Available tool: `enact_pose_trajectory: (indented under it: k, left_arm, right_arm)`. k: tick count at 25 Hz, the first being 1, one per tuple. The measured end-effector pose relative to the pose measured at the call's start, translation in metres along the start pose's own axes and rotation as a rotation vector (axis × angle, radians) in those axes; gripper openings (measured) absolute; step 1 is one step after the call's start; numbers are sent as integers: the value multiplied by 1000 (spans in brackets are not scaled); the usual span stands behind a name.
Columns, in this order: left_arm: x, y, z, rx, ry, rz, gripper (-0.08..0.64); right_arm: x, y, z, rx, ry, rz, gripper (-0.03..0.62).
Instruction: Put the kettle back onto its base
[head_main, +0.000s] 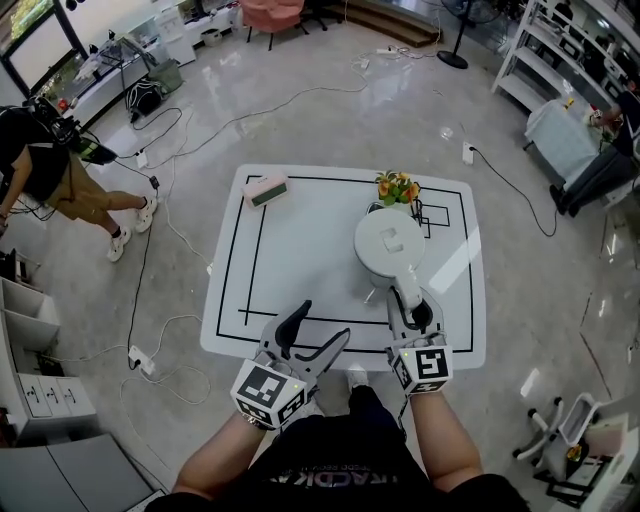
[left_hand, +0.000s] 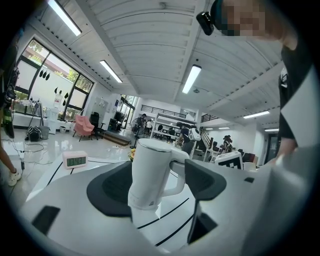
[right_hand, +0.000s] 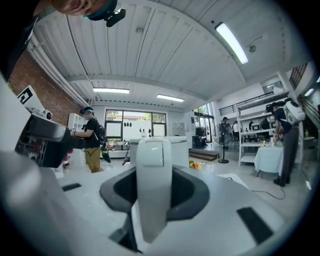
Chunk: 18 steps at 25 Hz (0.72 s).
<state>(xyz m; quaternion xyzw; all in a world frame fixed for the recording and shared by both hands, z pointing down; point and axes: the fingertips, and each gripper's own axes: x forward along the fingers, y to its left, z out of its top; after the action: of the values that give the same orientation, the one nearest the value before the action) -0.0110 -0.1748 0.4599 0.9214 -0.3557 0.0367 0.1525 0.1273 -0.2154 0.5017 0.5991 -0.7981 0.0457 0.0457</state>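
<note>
At near edge of table (head_main: 300, 250), left gripper (head_main: 322, 322): jaws apart, nothing held. Beside it, right gripper (head_main: 413, 308): jaws clamped on handle (right_hand: 154, 190) of white kettle (head_main: 388, 245), upright over table's right half, just before flowers (head_main: 397, 186).

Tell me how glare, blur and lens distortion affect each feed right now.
Head view: sharp, a pale glare streak crosses the table right of the kettle. Left gripper view: fisheye bows the ceiling, corners dark, kettle crisp. Right gripper view: same vignette; the close handle looks soft.
</note>
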Motion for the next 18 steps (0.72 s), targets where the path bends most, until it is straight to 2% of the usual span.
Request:
enact_pose_trajectory:
  k: [5,10,14,18]
  left_arm:
    - [-7,-5,1,5,-5,-23,333]
    - [-20,-10,1,15,-13,-54,333]
    - [-34,-17,0,28,-18,-85,332]
    - [-48,-30,-3,40,-14,-125,331]
  right_arm:
    - [-1,4,-3,8,53,2,166]
    - [-20,0,-7,13,79,-84,189]
    - [-47,5,0,-6,62,-134,189]
    - [-74,25,17,-33,25,-134,189]
